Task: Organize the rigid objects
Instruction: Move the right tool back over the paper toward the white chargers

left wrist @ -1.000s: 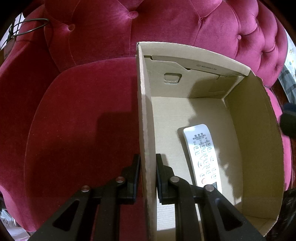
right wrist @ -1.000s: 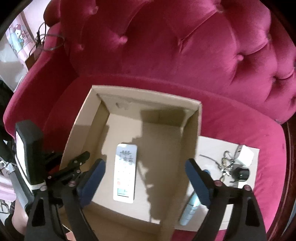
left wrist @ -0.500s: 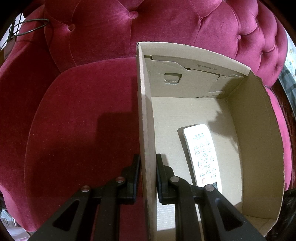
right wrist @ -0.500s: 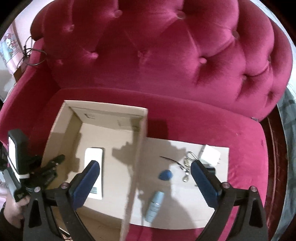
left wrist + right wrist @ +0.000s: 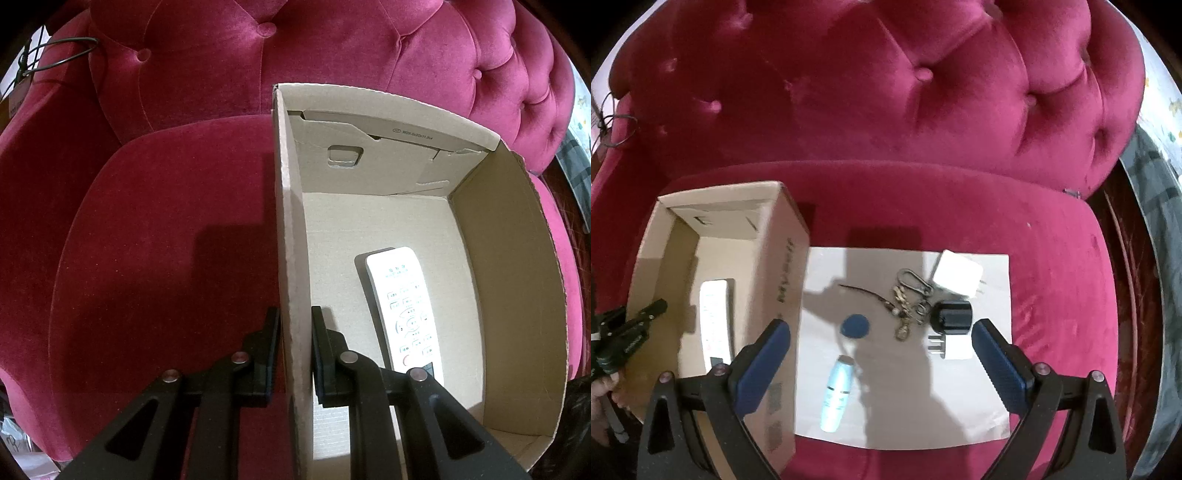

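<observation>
An open cardboard box (image 5: 513, 295) stands on the red sofa seat with a white remote (image 5: 404, 310) lying flat inside; box (image 5: 783, 258) and remote (image 5: 714, 321) also show in the right wrist view. My left gripper (image 5: 293, 332) is shut on the box's left wall. My right gripper (image 5: 879, 350) is open and empty, above a white sheet (image 5: 979, 398) right of the box. On the sheet lie a light blue tube (image 5: 837, 393), a blue disc (image 5: 854, 326), a key bunch (image 5: 908, 299), a white charger (image 5: 957, 277), a black cylinder (image 5: 951, 316) and a white plug (image 5: 951, 348).
The sofa's tufted red backrest (image 5: 886, 92) rises behind everything. The seat cushion (image 5: 166, 258) lies left of the box. A dark wooden edge and patterned cloth (image 5: 1156, 258) run along the right. A wire loop (image 5: 62, 55) hangs at the sofa's left arm.
My right gripper has swung right, from above the box to above the sheet with the loose items. The left gripper has stayed on the box wall.
</observation>
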